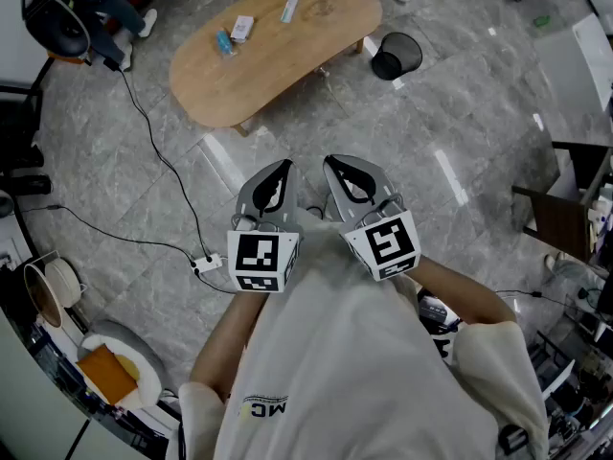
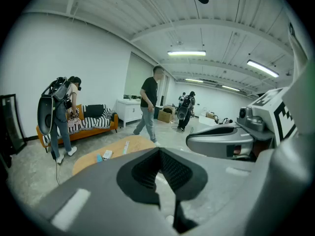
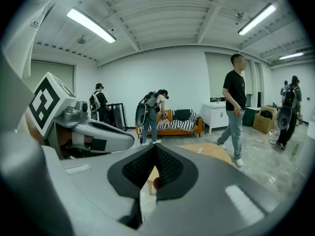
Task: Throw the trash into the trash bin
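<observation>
A light wooden oval table (image 1: 278, 60) stands across the floor ahead of me. On it lie a small white box (image 1: 242, 28), a blue scrap (image 1: 223, 42), a long white wrapper (image 1: 292, 3) and a clear wrapper (image 1: 322, 5). The black mesh trash bin (image 1: 397, 56) stands on the floor by the table's right end. My left gripper (image 1: 277, 184) and right gripper (image 1: 351, 178) are side by side close to my chest, far from the table. Both are shut with nothing in them. The left gripper view shows the table (image 2: 118, 150) beyond the shut jaws.
A black cable runs over the grey floor to a white power strip (image 1: 207, 264) at my left. A dark chair (image 1: 560, 220) stands at the right. One person (image 2: 148, 107) walks past the table and another person (image 2: 63, 117) stands by an orange sofa (image 2: 95, 117).
</observation>
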### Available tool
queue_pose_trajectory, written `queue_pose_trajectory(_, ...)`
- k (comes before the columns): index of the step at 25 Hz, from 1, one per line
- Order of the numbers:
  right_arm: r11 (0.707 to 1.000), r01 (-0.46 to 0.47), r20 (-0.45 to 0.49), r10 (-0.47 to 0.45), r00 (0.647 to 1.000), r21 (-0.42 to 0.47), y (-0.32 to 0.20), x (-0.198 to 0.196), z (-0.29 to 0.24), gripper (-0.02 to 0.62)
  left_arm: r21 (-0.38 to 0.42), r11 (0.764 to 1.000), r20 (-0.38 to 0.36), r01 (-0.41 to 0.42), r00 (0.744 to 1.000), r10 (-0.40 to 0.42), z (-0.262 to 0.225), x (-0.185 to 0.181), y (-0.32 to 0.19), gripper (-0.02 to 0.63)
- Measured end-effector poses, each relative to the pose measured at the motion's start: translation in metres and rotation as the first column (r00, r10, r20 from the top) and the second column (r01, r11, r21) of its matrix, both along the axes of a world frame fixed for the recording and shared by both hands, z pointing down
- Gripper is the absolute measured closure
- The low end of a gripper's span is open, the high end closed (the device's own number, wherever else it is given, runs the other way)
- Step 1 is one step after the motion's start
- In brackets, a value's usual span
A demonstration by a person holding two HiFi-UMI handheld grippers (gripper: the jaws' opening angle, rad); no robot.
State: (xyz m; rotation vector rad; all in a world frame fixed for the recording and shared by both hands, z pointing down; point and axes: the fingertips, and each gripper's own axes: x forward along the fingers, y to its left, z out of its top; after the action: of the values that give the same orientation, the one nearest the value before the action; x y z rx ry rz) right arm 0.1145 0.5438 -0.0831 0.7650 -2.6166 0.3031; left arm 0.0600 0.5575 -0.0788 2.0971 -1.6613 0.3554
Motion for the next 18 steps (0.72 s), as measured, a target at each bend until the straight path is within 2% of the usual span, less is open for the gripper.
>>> queue_pose_trajectory(5,1.0,0.018,0.01,-0.018,1.0,0.009,-0.016,0.037,0.003,0.574,-0.005,1.0,0.018,0.022,1.0,-0.021,0.002,0.033,-0.012,0.606)
queue_pose_trajectory(10,0.993,0.098,0.122,-0.089,0.989,-0.071,-0.023,0.06,0.003,0.574,-0.002,0.999,0.034,0.051,0.998,-0.051,0.0,0.064,-0.019,0.606)
queue_pose_trajectory(13,0.989,0.14,0.123,-0.134,0.983,-0.04,-0.035,0.066,0.001,0.572,-0.009,0.996,0.047,0.089,0.995,-0.088,0.002,0.068,-0.024,0.606)
queue_pose_trajectory(18,0.979,0.194,0.129,-0.185,0.974,-0.06,-0.051,0.057,0.008,0.567,-0.032,0.989,0.043,0.148,0.988,-0.146,0.009,0.056,-0.041,0.606)
